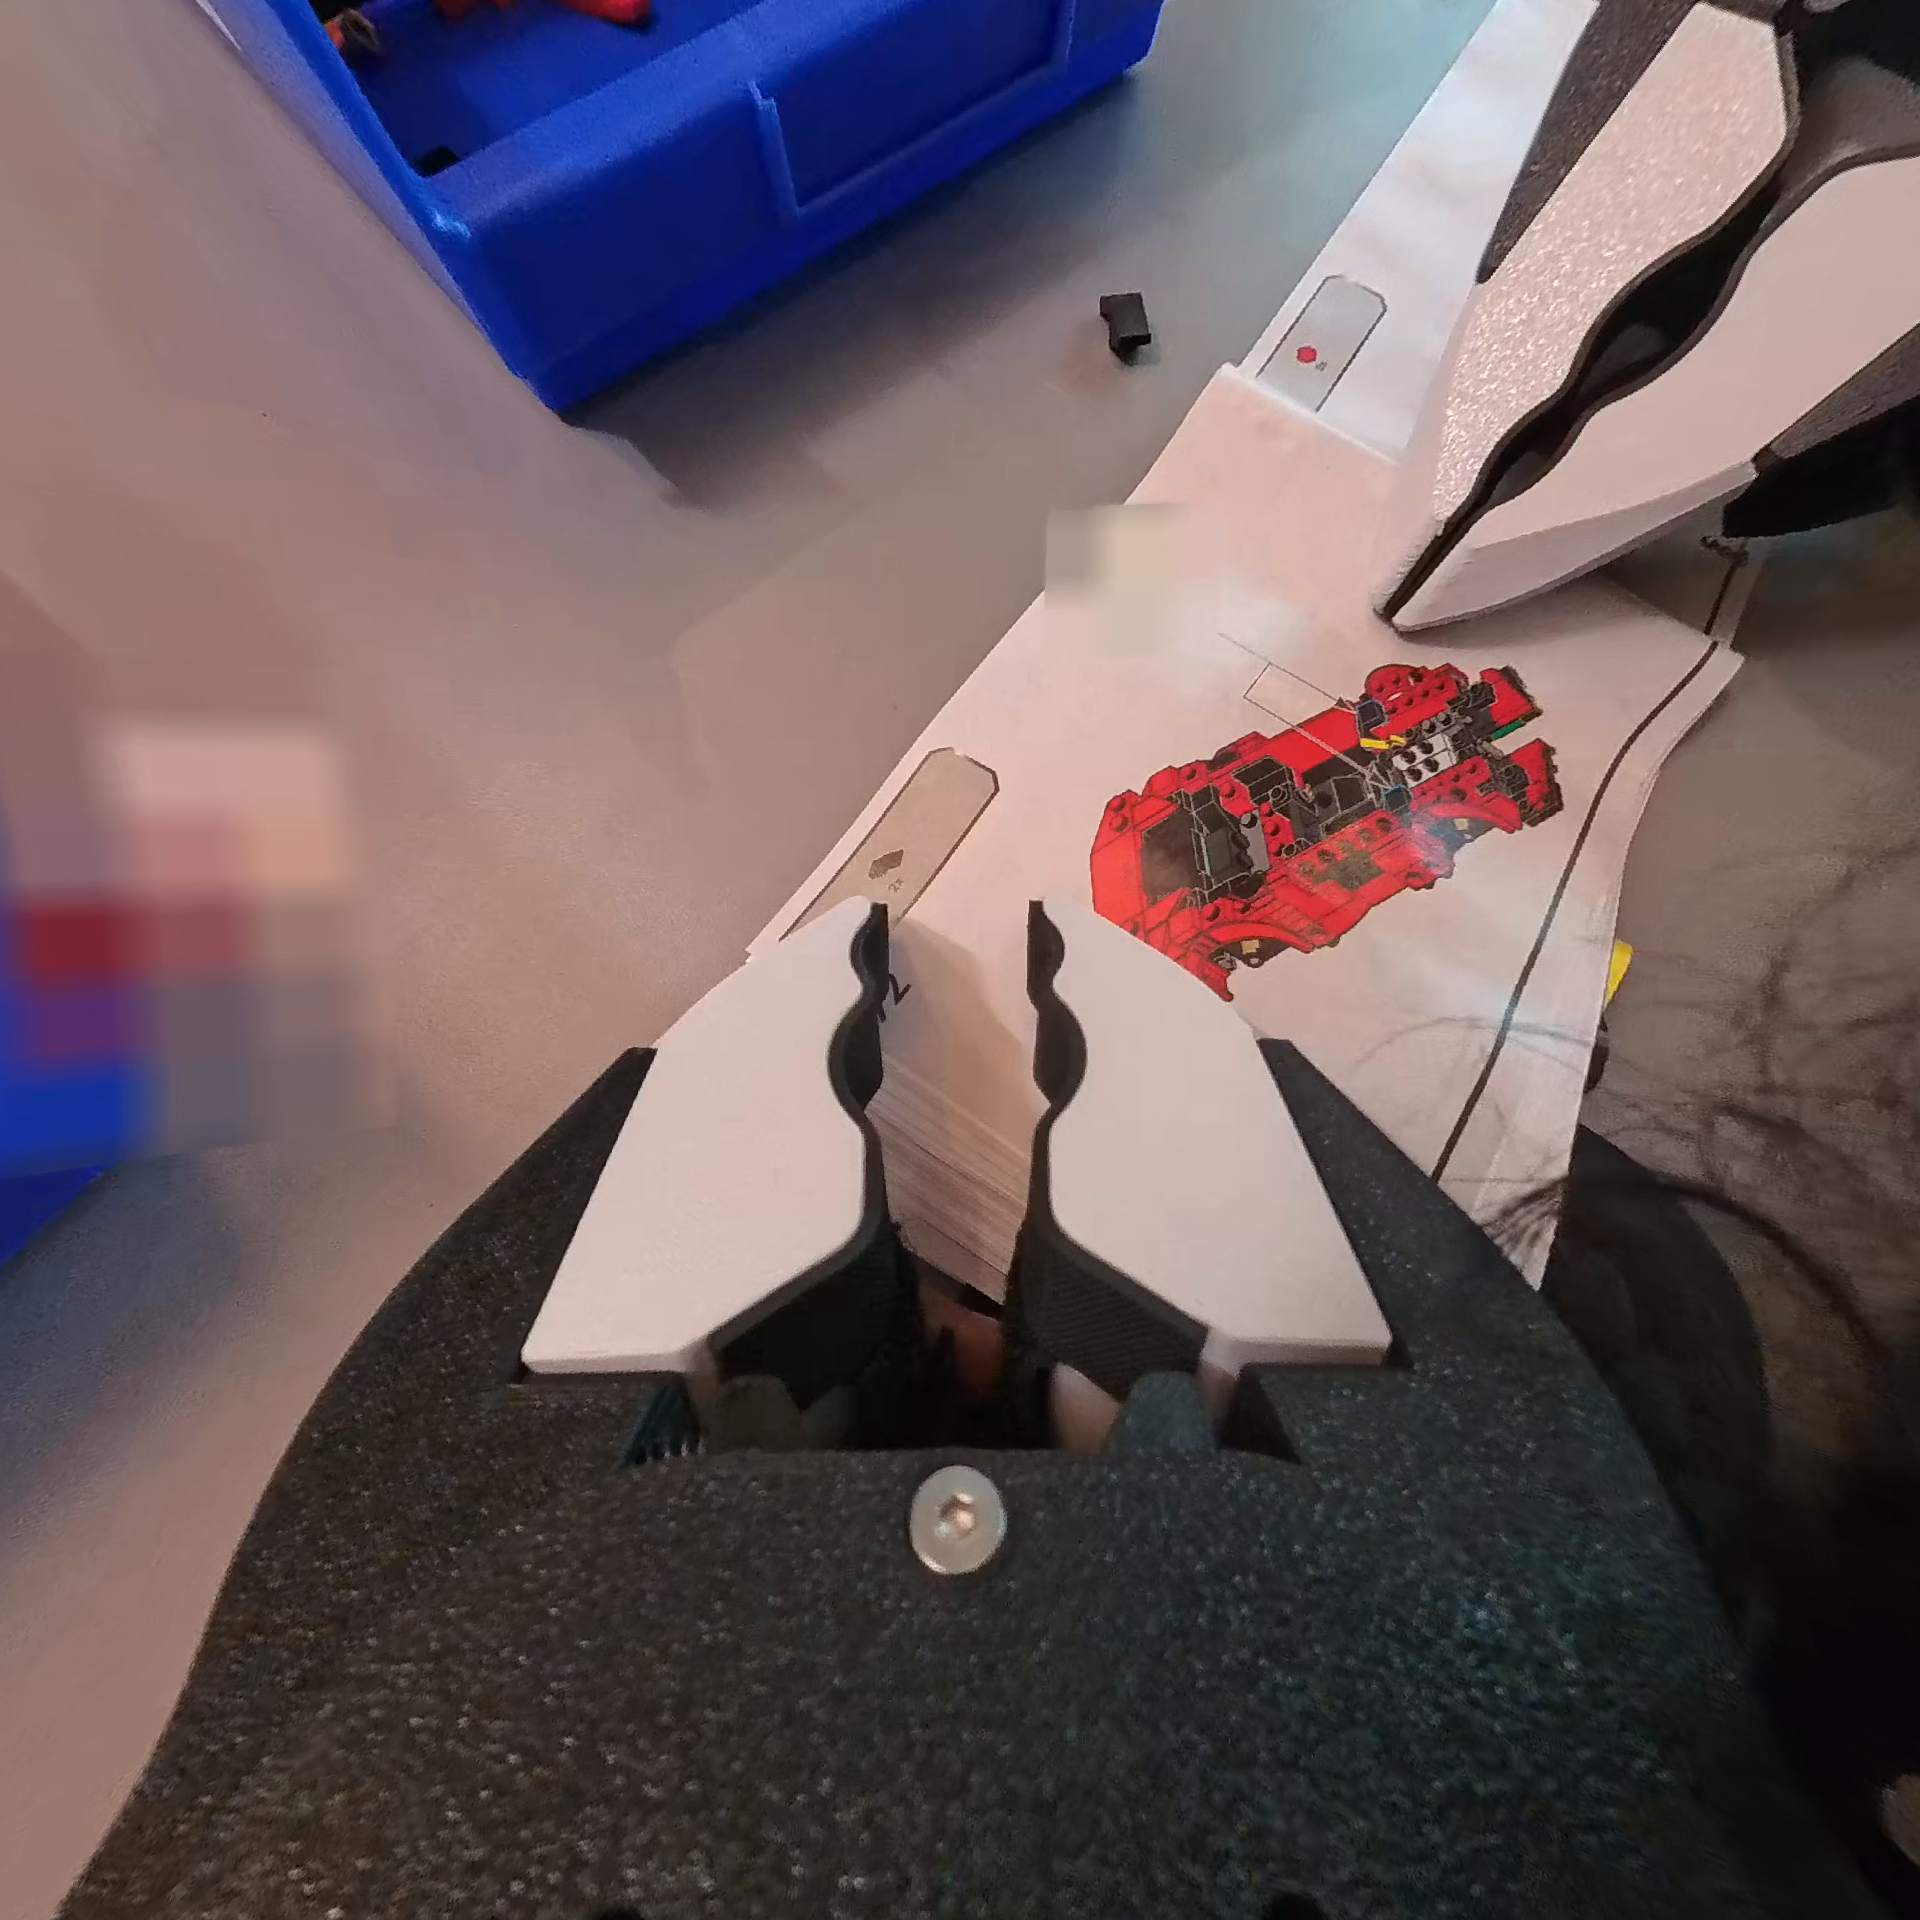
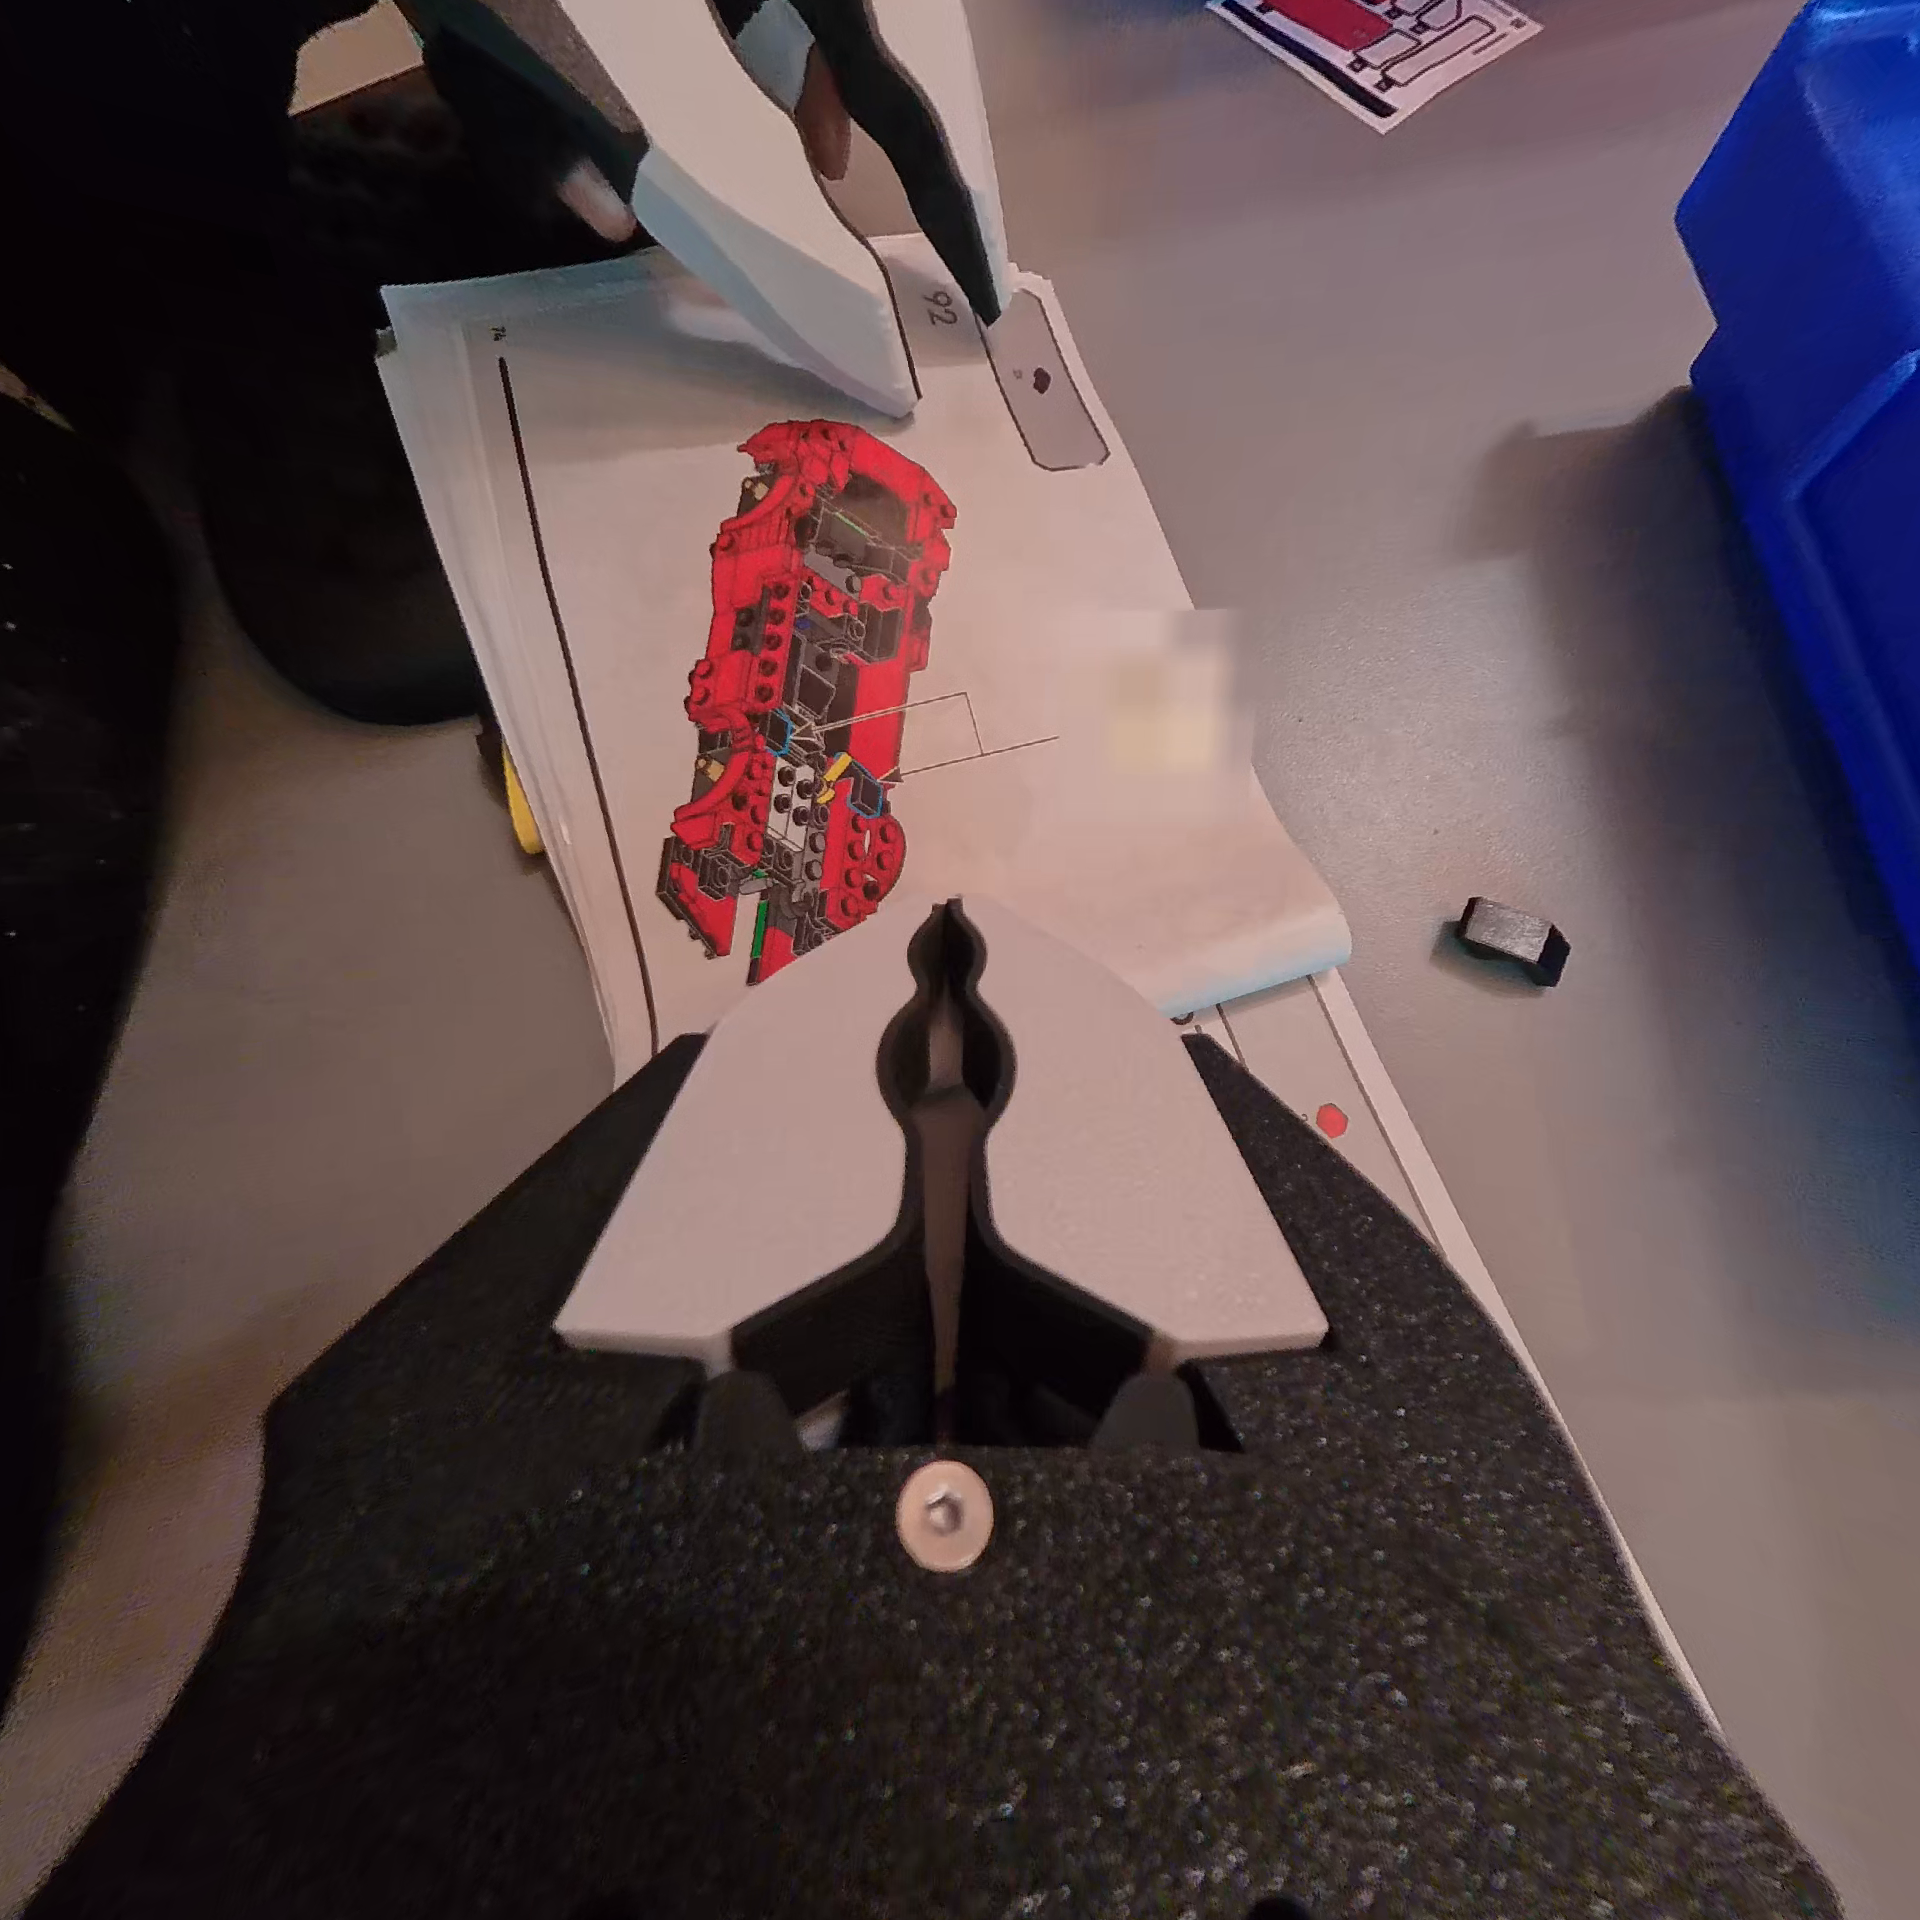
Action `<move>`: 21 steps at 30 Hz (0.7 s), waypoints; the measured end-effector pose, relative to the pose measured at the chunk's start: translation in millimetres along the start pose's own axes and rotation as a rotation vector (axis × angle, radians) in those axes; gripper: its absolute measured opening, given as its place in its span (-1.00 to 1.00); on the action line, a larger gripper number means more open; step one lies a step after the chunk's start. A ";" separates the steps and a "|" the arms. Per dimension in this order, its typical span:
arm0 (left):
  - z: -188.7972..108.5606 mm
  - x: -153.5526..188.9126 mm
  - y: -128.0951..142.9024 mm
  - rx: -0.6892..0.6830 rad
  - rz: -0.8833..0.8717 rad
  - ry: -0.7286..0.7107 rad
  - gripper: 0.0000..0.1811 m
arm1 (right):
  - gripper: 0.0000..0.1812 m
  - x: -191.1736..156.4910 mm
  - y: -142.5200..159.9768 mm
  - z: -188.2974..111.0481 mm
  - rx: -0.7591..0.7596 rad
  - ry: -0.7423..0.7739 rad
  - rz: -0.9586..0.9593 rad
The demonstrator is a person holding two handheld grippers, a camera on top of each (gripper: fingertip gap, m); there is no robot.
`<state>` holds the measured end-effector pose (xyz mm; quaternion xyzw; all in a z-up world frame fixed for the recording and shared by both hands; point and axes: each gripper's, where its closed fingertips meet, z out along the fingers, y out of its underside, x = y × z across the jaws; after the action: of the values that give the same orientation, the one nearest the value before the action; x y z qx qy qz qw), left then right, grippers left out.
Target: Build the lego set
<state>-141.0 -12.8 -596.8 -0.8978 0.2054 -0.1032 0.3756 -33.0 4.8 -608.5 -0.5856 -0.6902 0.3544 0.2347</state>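
The open instruction booklet (image 1: 1299, 644) lies on the grey table, its top page showing a red car drawing (image 2: 810, 686). My left gripper (image 1: 956, 914) is open, its fingers astride the booklet's corner with the page stack between them; it also shows at the top of the right wrist view (image 2: 948, 358). My right gripper (image 2: 951, 914) is shut, its tip resting on the top page; the left wrist view shows it at the upper right (image 1: 1397, 613). That page's corner (image 2: 1320, 935) curls up. A small black Lego piece (image 1: 1125, 324) (image 2: 1512, 935) lies on the table beside the booklet.
A blue parts bin (image 1: 644, 208) (image 2: 1818, 416) stands just beyond the black piece, with red parts inside. A sticker sheet (image 2: 1371, 42) lies farther off. A yellow piece (image 2: 520, 810) pokes out from under the booklet. A dark object (image 2: 312, 520) sits beside the booklet. The left gripper's tips are roughly 12 cm from the right gripper's. It is some 9 cm from my right tips to the small black Lego piece (image 2: 1512, 935). The left camera catches it too, in the left wrist view (image 1: 1134, 316).
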 end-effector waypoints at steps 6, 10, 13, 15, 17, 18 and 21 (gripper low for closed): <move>0.5 0.0 0.4 -0.003 -0.001 0.002 -0.73 | -1.00 -0.1 -0.8 -0.4 0.002 0.015 -0.013; 0.8 -0.2 0.5 -0.003 -0.016 0.013 -0.73 | -1.00 -4.3 -15.9 -14.1 0.098 0.031 -0.073; 0.6 -0.4 0.2 -0.001 -0.015 0.010 -0.73 | -1.00 -0.7 -22.8 -34.0 0.127 0.033 -0.024; 0.7 -0.2 0.2 -0.002 -0.006 0.004 -0.73 | -1.00 3.1 -13.1 -44.2 0.071 0.057 -0.035; 0.8 -0.2 0.3 -0.004 -0.007 0.006 -0.73 | -1.00 8.0 0.1 -57.5 0.006 0.103 -0.061; 0.8 -0.1 0.3 -0.003 -0.010 0.007 -0.73 | -1.00 11.0 7.8 -65.9 -0.027 0.128 -0.058; 0.5 -0.1 0.0 -0.001 -0.012 0.009 -0.73 | -1.00 25.3 37.9 -99.2 -0.110 0.236 -0.009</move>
<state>-141.0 -12.3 -597.2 -0.8986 0.2018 -0.1095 0.3738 59.4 53.2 -576.4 -0.6320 -0.6789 0.2435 0.2833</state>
